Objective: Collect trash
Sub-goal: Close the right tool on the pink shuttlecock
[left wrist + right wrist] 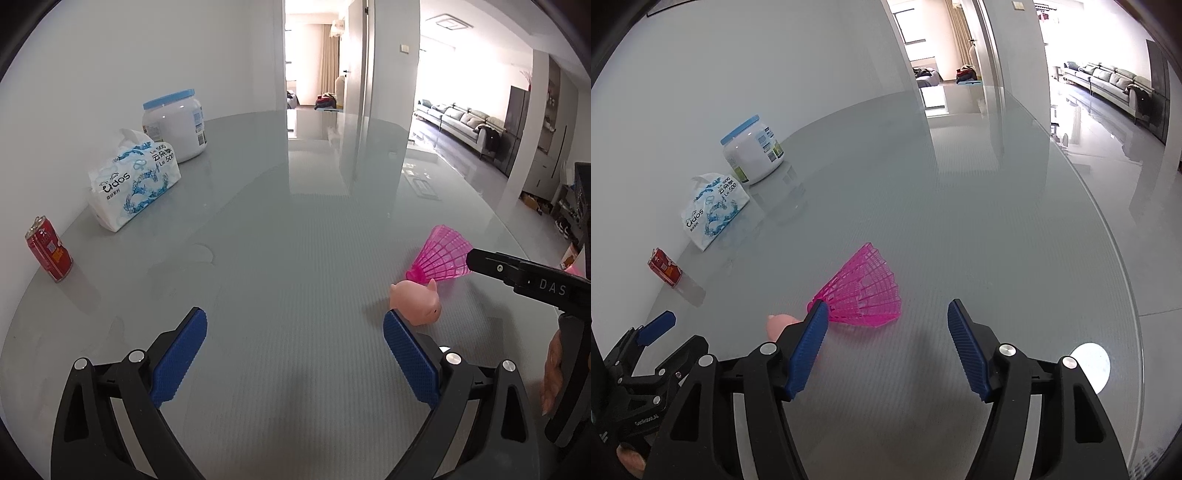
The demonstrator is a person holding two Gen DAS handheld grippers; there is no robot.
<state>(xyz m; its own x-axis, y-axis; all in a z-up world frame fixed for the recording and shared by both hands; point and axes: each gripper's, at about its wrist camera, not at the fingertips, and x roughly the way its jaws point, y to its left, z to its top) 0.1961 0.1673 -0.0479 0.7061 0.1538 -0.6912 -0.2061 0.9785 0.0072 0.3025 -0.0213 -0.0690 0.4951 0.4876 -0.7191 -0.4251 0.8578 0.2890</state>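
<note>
A pink plastic shuttlecock (866, 291) lies on its side on the grey glass table (960, 229), just beyond my right gripper (886, 310). That gripper is open and holds nothing; its left fingertip overlaps the shuttlecock's cork end. A small pink pig toy (417, 301) lies beside the shuttlecock (443, 258), close to the right fingertip of my left gripper (295, 321), which is open and empty. In the right wrist view the pig (779, 325) is half hidden behind the finger. A red drink can (48, 254) stands upright at the far left by the wall.
A soft tissue pack (135, 181) and a white jar with a blue lid (177, 125) stand along the white wall at the left. The table's curved edge (1126, 295) runs down the right side, with floor and a living room beyond it.
</note>
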